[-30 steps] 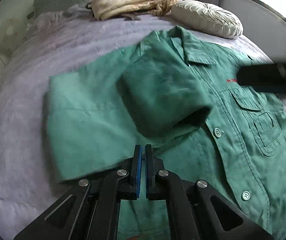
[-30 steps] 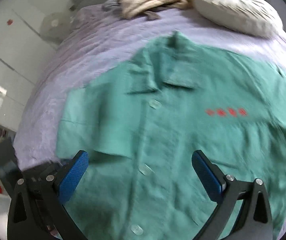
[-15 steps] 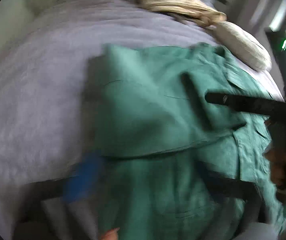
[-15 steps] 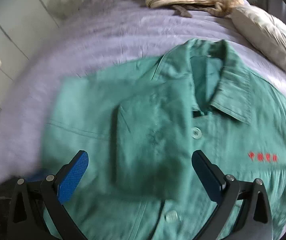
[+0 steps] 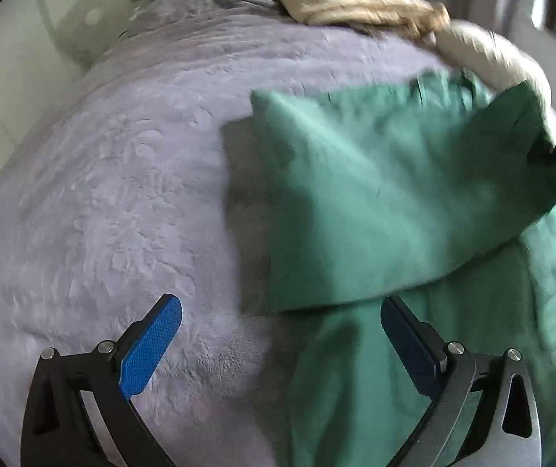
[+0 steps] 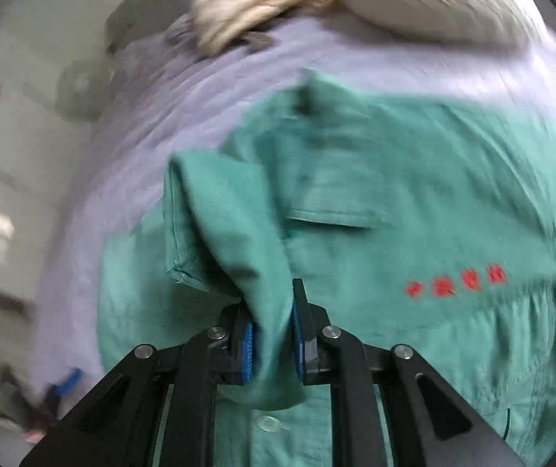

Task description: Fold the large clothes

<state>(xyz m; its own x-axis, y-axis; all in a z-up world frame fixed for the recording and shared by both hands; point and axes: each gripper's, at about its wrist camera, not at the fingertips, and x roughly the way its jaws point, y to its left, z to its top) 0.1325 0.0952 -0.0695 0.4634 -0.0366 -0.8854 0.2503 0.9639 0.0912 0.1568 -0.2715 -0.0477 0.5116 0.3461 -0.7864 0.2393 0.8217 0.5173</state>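
Observation:
A green button-front jacket (image 5: 394,194) with red lettering (image 6: 456,282) lies spread on the lilac bedcover (image 5: 122,194). Its left sleeve (image 6: 231,233) is folded across the chest. My right gripper (image 6: 272,311) is closing its jaws on a bunched fold of that sleeve, and the blue pads press the cloth from both sides. In the left wrist view the sleeve's far end rises at the right edge. My left gripper (image 5: 278,305) hangs open and wide over the jacket's left edge, one finger above the bedcover and one above the cloth, holding nothing.
A crumpled beige blanket (image 5: 355,4) and a white round pillow (image 5: 491,54) lie near the head of the bed. A pale fan (image 5: 91,19) and light cabinets stand off the bed's left side. Bare bedcover stretches left of the jacket.
My left gripper went from shut to wide open and shifted left to the jacket's edge. My right gripper came down from open above the chest and closed on the folded sleeve.

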